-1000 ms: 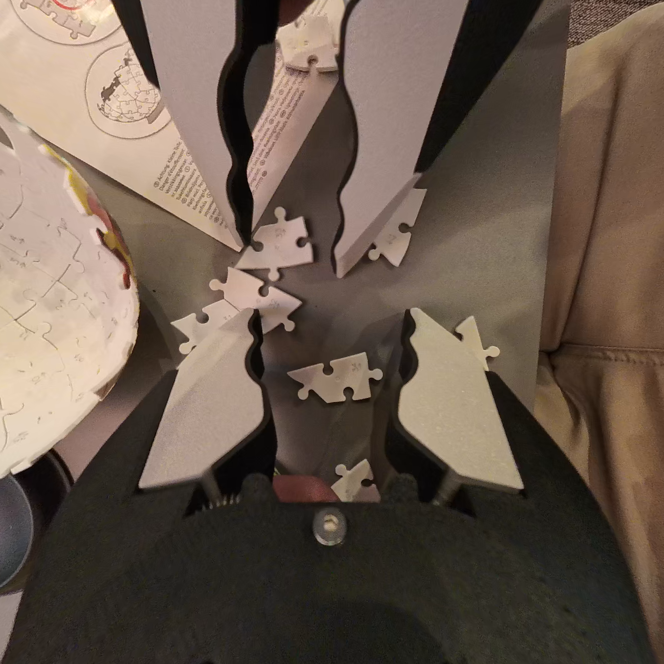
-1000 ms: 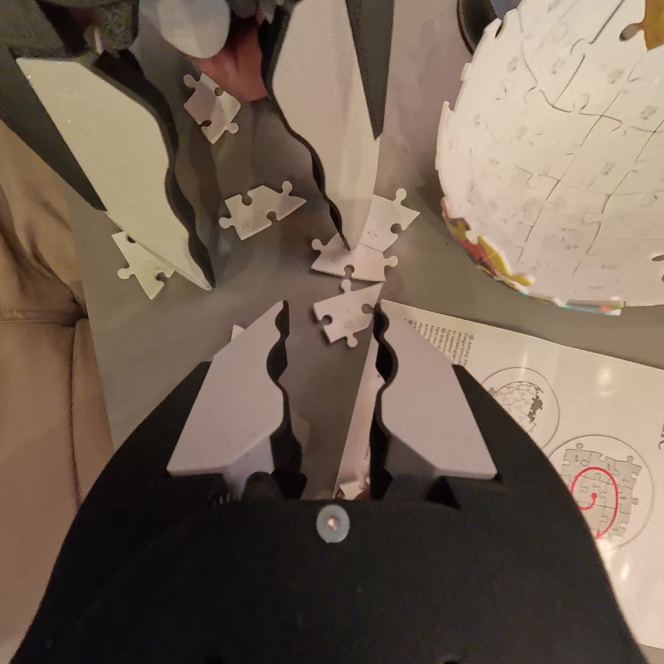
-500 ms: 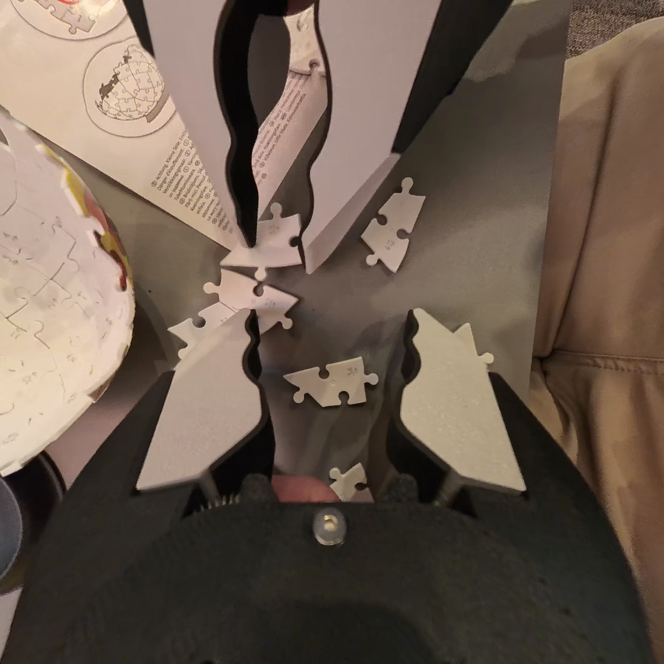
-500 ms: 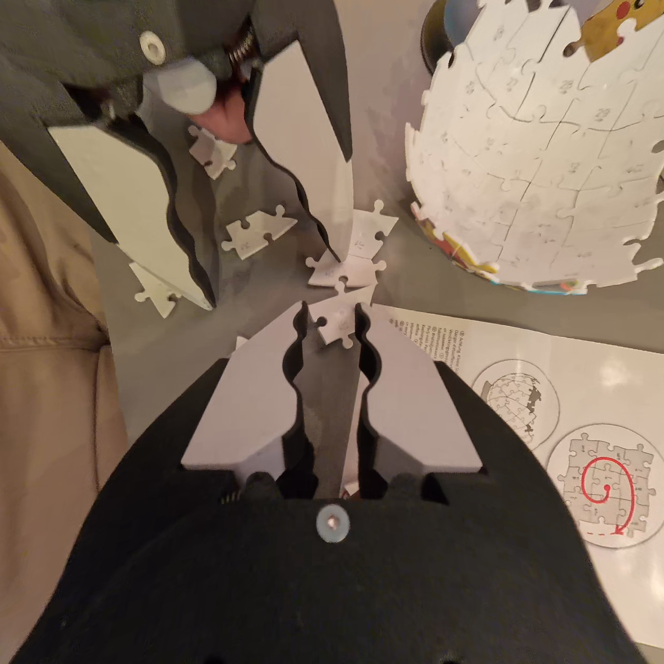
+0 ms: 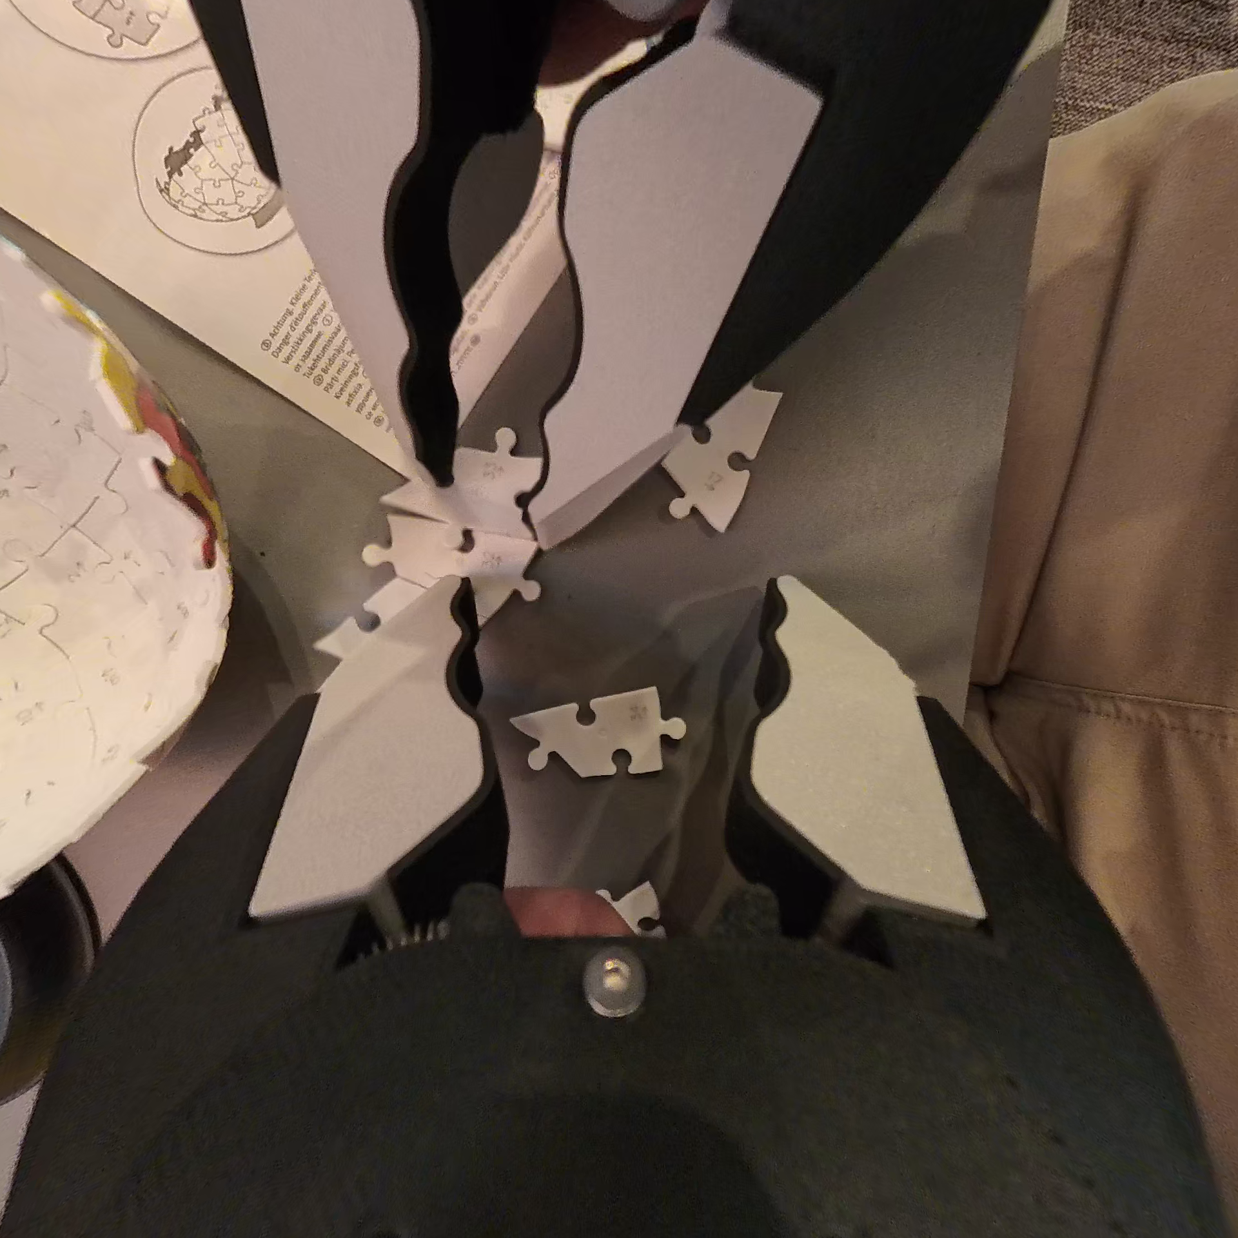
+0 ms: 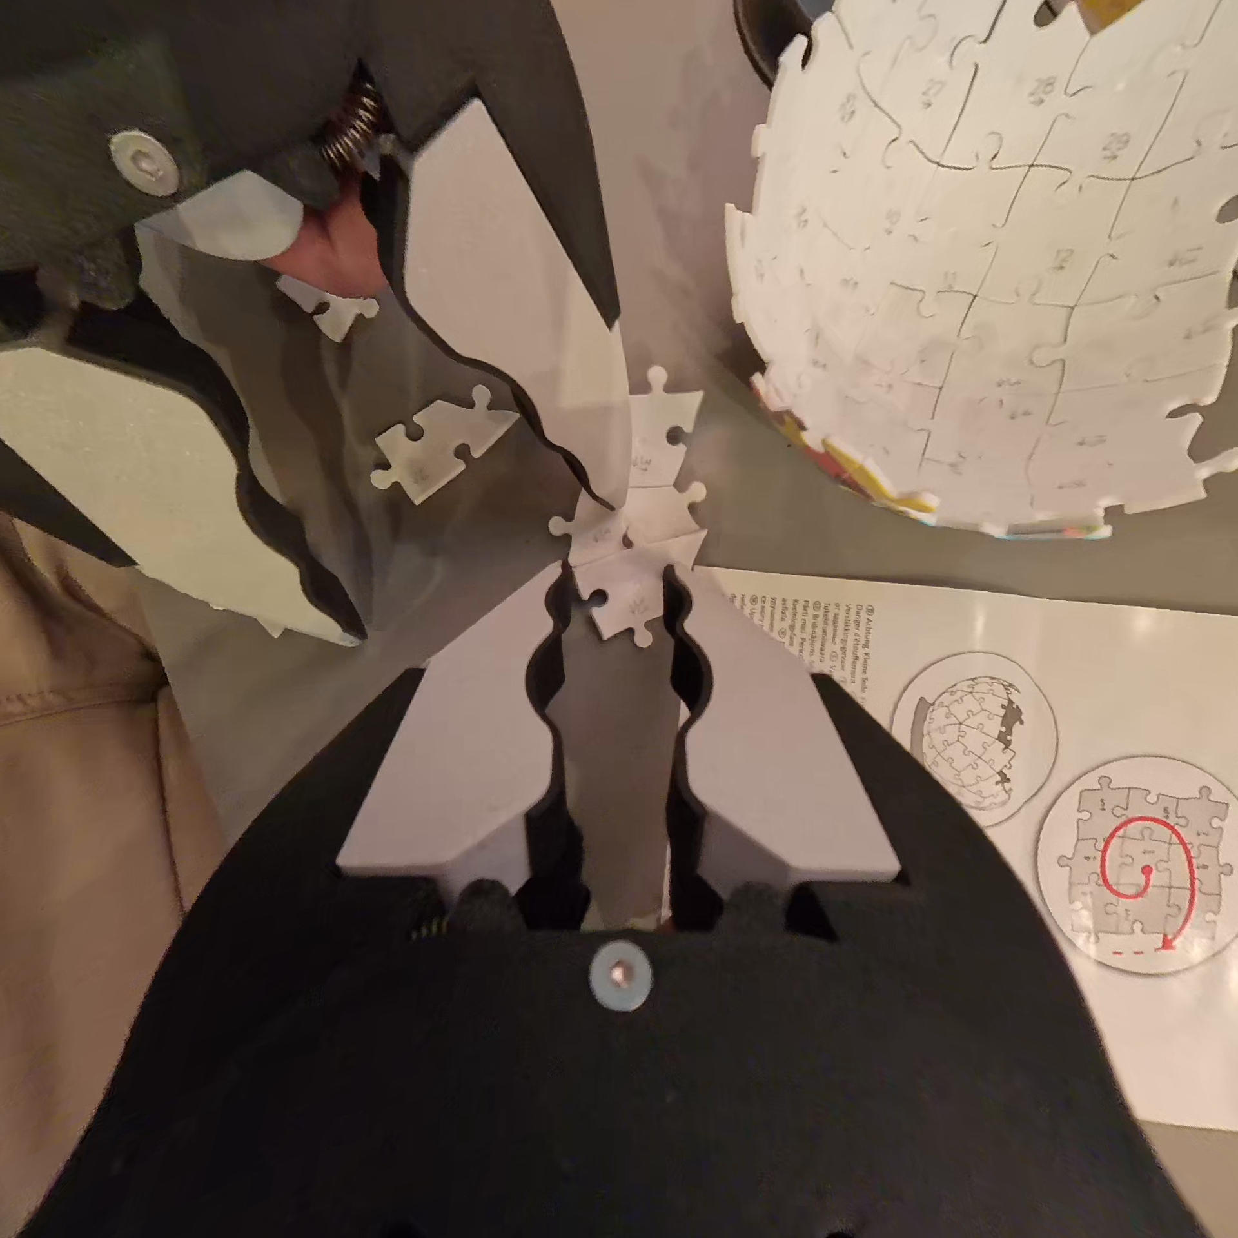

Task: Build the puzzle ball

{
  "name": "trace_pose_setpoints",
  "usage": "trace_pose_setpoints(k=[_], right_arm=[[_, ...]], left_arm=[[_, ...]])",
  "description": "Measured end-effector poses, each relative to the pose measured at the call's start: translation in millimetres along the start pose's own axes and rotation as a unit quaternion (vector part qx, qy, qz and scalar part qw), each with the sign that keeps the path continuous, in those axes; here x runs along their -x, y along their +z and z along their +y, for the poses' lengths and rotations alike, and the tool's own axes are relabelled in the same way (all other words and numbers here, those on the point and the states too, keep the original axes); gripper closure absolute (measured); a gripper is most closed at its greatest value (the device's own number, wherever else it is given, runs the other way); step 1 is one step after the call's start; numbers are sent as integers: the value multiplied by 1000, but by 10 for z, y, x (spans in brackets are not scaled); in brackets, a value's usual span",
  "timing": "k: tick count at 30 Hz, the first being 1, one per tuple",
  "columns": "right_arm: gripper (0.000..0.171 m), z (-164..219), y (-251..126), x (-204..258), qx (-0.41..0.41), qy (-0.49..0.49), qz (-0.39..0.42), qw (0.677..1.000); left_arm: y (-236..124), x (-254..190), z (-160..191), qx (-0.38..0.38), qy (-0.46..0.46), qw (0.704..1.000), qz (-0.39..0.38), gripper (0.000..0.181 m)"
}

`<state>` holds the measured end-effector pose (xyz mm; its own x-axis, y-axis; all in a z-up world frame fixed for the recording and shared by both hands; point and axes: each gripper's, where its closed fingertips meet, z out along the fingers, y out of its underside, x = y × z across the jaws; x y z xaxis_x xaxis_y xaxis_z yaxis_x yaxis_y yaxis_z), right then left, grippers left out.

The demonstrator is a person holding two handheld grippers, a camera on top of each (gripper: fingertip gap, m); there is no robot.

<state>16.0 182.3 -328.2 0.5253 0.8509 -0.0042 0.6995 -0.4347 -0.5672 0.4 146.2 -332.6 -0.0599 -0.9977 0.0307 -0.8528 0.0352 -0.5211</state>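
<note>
The half-built white puzzle ball (image 5: 80, 603) stands on the grey table, at the top right in the right wrist view (image 6: 1005, 301). Several loose white pieces lie face down. My right gripper (image 6: 613, 576) has its tips down on the table, closed on one puzzle piece (image 6: 620, 603) that lies flat against two neighbouring pieces (image 6: 660, 429). It enters the left wrist view from above (image 5: 486, 502). My left gripper (image 5: 620, 586) is open wide and empty, with a loose piece (image 5: 603, 737) on the table between its fingers. It also shows in the right wrist view (image 6: 479, 566).
A printed instruction sheet (image 6: 1005, 737) lies beside the ball, also in the left wrist view (image 5: 134, 201). Beige fabric (image 5: 1105, 603) borders the table edge. A dark round object (image 5: 40, 938) sits behind the ball. Other loose pieces (image 5: 713, 469) lie near the grippers.
My right gripper's jaws have narrowed from wide open onto one piece and pushed it against its neighbours. My left gripper has stayed open and barely moved.
</note>
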Motion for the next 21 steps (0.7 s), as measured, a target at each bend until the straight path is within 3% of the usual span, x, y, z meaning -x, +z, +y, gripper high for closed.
trace_pose_setpoints(k=[21], right_arm=[[140,-58,-2,35,-32,-1,-39,999]], left_arm=[[2,4,0,-1,6,1000,0,101]])
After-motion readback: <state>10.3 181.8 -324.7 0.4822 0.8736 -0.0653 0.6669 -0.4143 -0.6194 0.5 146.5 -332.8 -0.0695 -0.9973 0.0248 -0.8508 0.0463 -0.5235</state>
